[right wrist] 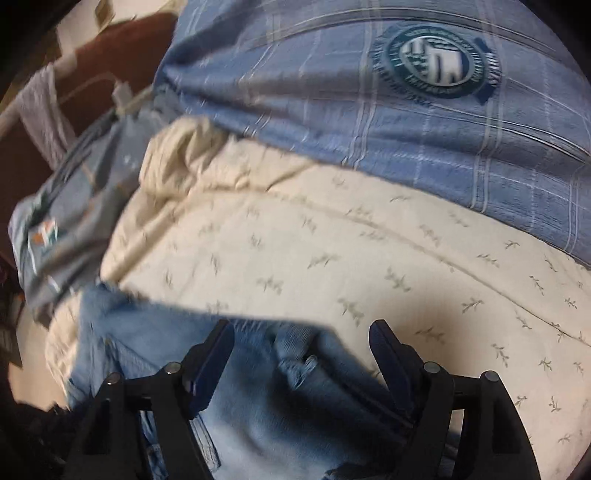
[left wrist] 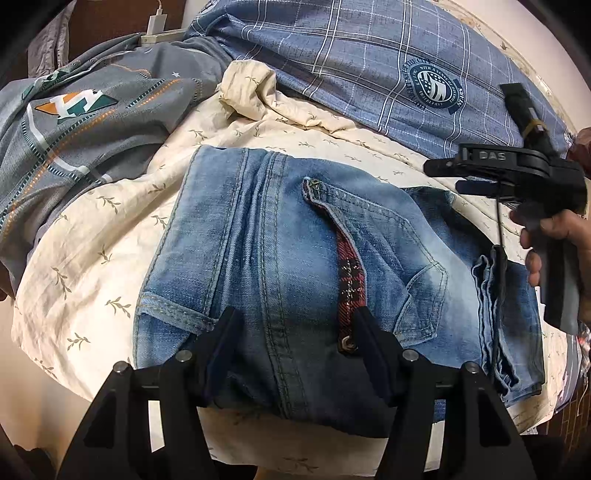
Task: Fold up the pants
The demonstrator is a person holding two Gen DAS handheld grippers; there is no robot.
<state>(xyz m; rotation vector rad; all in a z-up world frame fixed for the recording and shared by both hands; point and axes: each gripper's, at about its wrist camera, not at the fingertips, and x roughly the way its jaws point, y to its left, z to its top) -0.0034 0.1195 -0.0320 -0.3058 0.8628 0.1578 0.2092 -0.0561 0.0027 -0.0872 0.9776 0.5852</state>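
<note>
Faded blue jeans [left wrist: 295, 266] lie folded into a compact stack on a cream bedsheet [left wrist: 92, 258], back pocket with a red plaid flap [left wrist: 351, 288] facing up. My left gripper [left wrist: 295, 325] is open, its fingers spread over the near edge of the stack. My right gripper shows in the left wrist view [left wrist: 461, 173] at the right, above the stack's far right corner, held in a hand. In the blurred right wrist view my right gripper [right wrist: 301, 336] is open above the jeans [right wrist: 258, 406], holding nothing.
A blue plaid pillow [left wrist: 369, 66] with a round emblem lies behind the jeans. A grey patterned blanket [left wrist: 85, 122] is heaped at the left. A white charger and cable [left wrist: 155, 26] rest at the back left. The sheet is bunched near the pillow [left wrist: 251, 88].
</note>
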